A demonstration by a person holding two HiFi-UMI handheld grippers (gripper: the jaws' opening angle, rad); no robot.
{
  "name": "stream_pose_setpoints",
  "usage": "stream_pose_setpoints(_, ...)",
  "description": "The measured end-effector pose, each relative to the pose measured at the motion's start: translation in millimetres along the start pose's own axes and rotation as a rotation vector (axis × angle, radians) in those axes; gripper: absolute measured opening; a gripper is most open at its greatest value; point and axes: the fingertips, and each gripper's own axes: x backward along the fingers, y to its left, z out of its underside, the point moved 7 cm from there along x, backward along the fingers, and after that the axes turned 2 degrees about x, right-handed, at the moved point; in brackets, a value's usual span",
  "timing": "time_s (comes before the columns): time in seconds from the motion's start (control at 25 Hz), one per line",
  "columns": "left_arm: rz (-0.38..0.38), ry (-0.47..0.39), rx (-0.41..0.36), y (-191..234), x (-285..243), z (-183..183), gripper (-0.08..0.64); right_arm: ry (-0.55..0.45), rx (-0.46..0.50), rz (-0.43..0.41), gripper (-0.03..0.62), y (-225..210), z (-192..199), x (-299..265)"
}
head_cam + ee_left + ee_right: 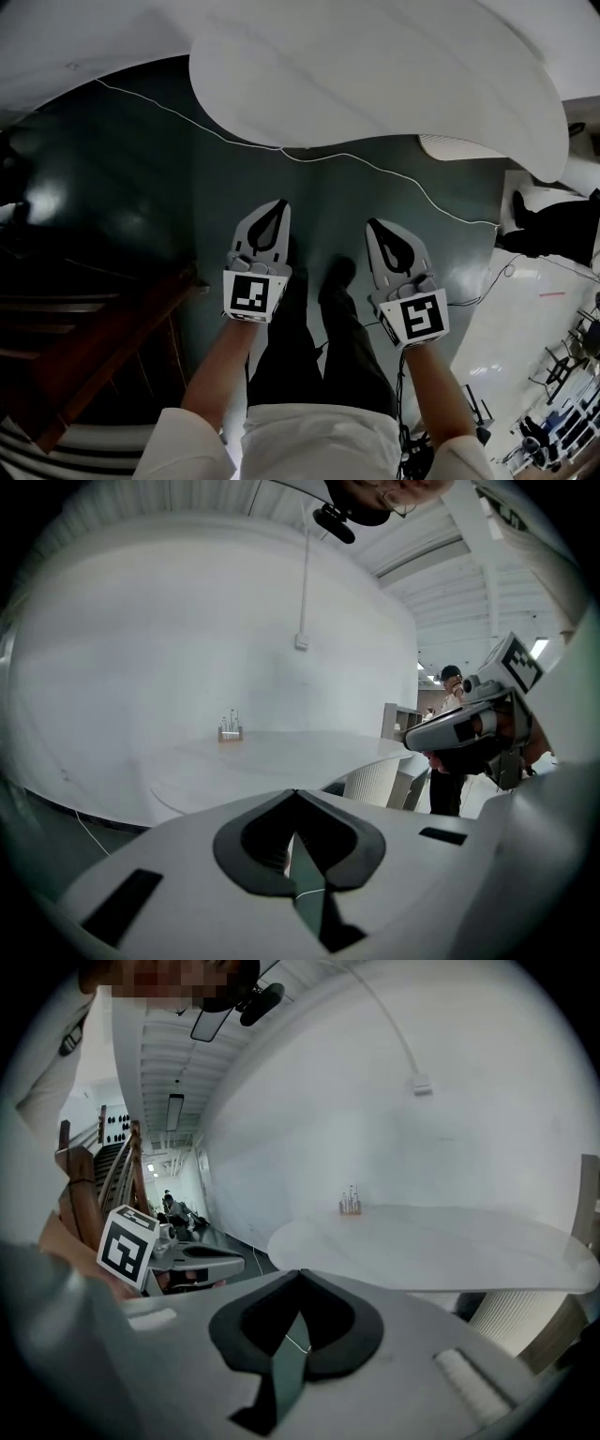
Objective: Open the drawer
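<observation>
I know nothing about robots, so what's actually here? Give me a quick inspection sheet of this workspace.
Surface: white round table, almost bare; dark floor below.
Job's things: nothing seen.
Clutter: one small rack of upright items on the table.
Grippers: left gripper and right gripper both shut and empty, held over the floor.
Cables: thin white cable across the floor; wall cable ending in a small box.
Surroundings: wooden stairs, chairs, a distant person.
</observation>
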Motion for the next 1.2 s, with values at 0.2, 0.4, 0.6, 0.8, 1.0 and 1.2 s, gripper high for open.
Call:
stream_pose_setpoints(0.2, -0.011, -0.036, -0.020, -7, -21, 43, 0.005, -0.015, -0.019, 0.011, 0.011, -3, 41, -14)
stream_pose_setpoints(0.4, -0.023, -0.055, -0.045, -12, -50, 70, 0.005, -0.026, -0.009, 0.012, 0.011, -13, 70, -24)
stream_pose_setpoints(0.6, -0.060, -0.064, -0.040, -9, -80, 92, 0.005, -0.031, -0.002, 0.021, 0.011, -28, 94, -34)
stream_pose_setpoints(0.8, -0.107, -0.090, -0.056, 1, -112, 117, 0.005, -0.054, 0.018, 0.017, 0.011, -35, 117, -54)
stream_pose_setpoints(1.0, -0.161, -0.097, -0.039, 16, -137, 141, 0.005, -0.066, 0.039, 0.001, 0.011, -33, 134, -72)
stream_pose_setpoints(1.2, -0.195, -0.082, -0.020, 27, -168, 167, 0.012, -0.067, 0.031, -0.014, 0.011, -32, 152, -89)
